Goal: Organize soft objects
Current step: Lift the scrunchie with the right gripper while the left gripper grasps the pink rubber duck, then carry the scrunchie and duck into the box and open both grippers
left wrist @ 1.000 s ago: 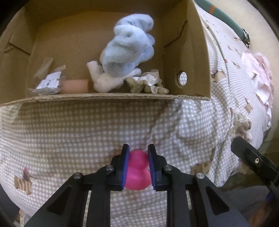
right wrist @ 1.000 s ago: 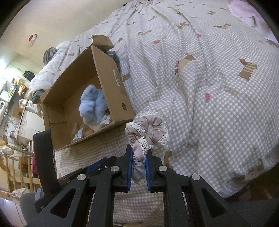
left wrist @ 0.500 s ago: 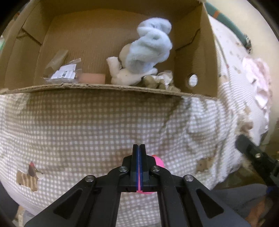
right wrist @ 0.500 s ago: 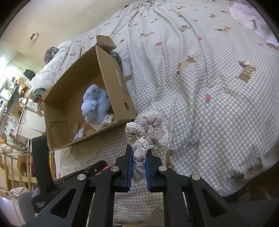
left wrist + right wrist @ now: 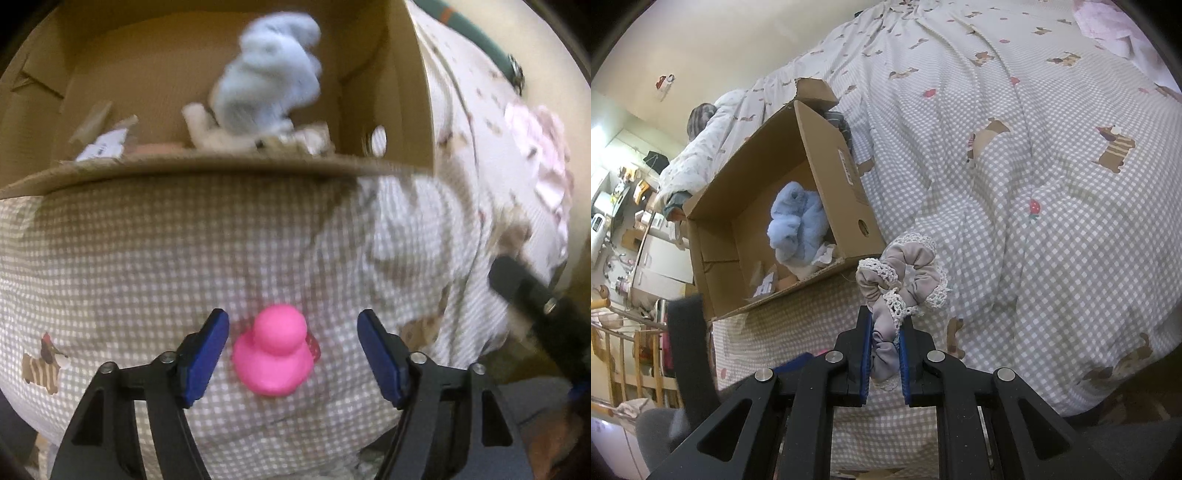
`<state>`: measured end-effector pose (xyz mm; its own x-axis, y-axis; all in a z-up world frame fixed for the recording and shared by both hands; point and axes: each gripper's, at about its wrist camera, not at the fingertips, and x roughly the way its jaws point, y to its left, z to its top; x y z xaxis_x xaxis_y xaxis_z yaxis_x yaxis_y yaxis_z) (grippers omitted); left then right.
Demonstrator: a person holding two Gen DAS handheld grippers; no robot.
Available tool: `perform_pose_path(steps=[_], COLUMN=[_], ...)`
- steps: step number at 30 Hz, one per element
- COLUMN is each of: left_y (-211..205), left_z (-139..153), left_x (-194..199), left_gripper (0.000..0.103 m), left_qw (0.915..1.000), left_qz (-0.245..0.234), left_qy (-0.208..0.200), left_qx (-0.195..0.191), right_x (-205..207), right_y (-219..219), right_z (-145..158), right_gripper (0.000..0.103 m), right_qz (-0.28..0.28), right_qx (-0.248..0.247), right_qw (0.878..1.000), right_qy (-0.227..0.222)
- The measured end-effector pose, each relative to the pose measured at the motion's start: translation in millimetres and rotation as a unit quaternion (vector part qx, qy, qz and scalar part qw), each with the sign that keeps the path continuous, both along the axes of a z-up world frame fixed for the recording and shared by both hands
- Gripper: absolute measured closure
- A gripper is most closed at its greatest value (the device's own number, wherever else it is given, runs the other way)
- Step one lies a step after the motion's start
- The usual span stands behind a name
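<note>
Between the spread blue fingers [image 5: 207, 350] of the left gripper [image 5: 293, 354], low centre of frame, a pink rubber duck [image 5: 275, 356] sits untouched on the checked bedspread [image 5: 147, 266]. Judged light, smooth, squashy; liable to squirt out, so grip the broad body, not the head. Right gripper [image 5: 884, 360] pinches a limp lace-trimmed scrunchie [image 5: 905, 273]. Cardboard box [image 5: 229, 166] fills upper frame.

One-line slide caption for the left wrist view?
Left gripper open around a pink duck on the checked bedspread, cardboard box with blue plush beyond.
</note>
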<state>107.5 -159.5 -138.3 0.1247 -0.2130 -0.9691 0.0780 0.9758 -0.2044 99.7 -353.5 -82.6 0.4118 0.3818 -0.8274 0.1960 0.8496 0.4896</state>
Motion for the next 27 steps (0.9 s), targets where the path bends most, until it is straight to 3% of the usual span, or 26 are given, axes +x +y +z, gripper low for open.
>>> perform_pose_path(steps=[1, 2, 6, 15, 27], left_y=[-2.5, -6.6, -7.6, 14.7, 66.4], left_z=[-3.4, -5.9, -0.4, 54.3, 136.2], left_x=[-2.1, -6.5, -8.4, 21.0, 32.1], left_gripper=[0.06, 0.067, 0.078, 0.078, 0.078], left_qw=[0.9999, 0.9996, 0.9992, 0.998, 0.9877], left_qz=[-0.006, -0.011, -0.017, 0.006, 0.023], left_qy=[0.003, 0.005, -0.016, -0.059, -0.151], left_qx=[0.012, 0.024, 0.033, 0.021, 0.032], right_x=[0.3, 0.7, 1.7, -1.3, -10.4], right_y=[0.3, 0.4, 1.6, 2.5, 12.4], right_z=[-0.1, -0.3, -0.8, 5.5, 79.8], right_gripper=[0.088, 0.088, 0.089, 0.089, 0.088], right_qz=[0.001, 0.001, 0.004, -0.002, -0.015], right_qx=[0.0, 0.0, -0.002, -0.017, -0.046], right_qw=[1.0, 1.0, 1.0, 1.0, 0.982], right_qy=[0.0, 0.0, 0.0, -0.016, -0.183])
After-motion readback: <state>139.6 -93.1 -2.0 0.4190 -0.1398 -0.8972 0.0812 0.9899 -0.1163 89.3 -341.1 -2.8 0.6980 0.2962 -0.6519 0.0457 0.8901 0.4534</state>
